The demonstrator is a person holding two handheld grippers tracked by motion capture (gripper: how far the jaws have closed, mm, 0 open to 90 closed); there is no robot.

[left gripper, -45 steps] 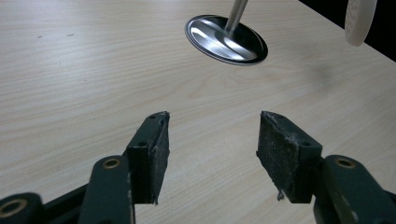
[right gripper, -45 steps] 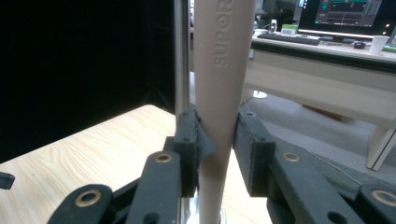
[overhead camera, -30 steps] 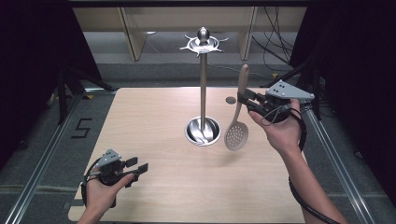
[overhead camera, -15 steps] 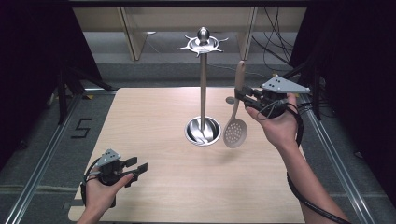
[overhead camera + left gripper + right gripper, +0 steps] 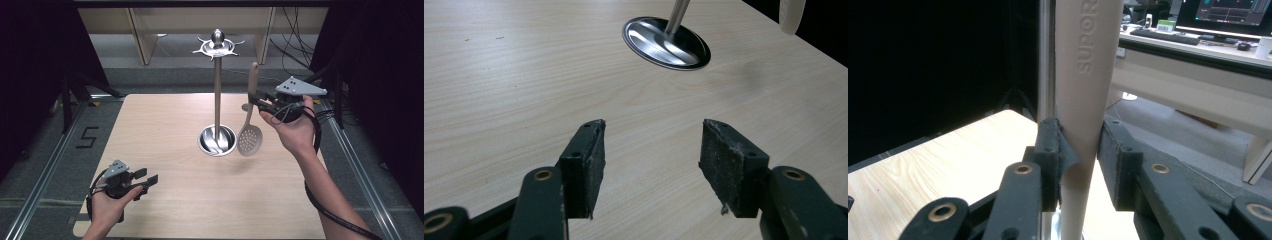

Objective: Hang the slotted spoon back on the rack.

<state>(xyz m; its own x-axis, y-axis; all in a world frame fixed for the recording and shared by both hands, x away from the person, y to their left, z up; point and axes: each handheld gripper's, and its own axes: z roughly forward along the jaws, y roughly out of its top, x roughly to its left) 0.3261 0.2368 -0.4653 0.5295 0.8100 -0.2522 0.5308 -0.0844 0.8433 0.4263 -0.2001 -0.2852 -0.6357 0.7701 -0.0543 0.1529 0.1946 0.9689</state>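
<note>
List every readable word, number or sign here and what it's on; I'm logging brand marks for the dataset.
"SUPOR", cut off at the frame's top edge: embossed on the slotted spoon's handle, held in the right gripper.
"5": black mark on the grey floor left of the table.
Monitor text in the right gripper view: too small to read.

A pale wooden table (image 5: pixel 165 125) was seen on a grey floor (image 5: pixel 100 107). A black "5" mark (image 5: pixel 88 137) was stuck to the floor at the table's nine o'clock. Two wooden legs (image 5: pixel 139 35) were set at twelve o'clock, and black cables (image 5: pixel 295 37) were draped at one o'clock. In the right gripper view, a keyboard (image 5: pixel 1160 35) and a monitor (image 5: pixel 1233 10) were set on a desk (image 5: pixel 1198 55).
</note>
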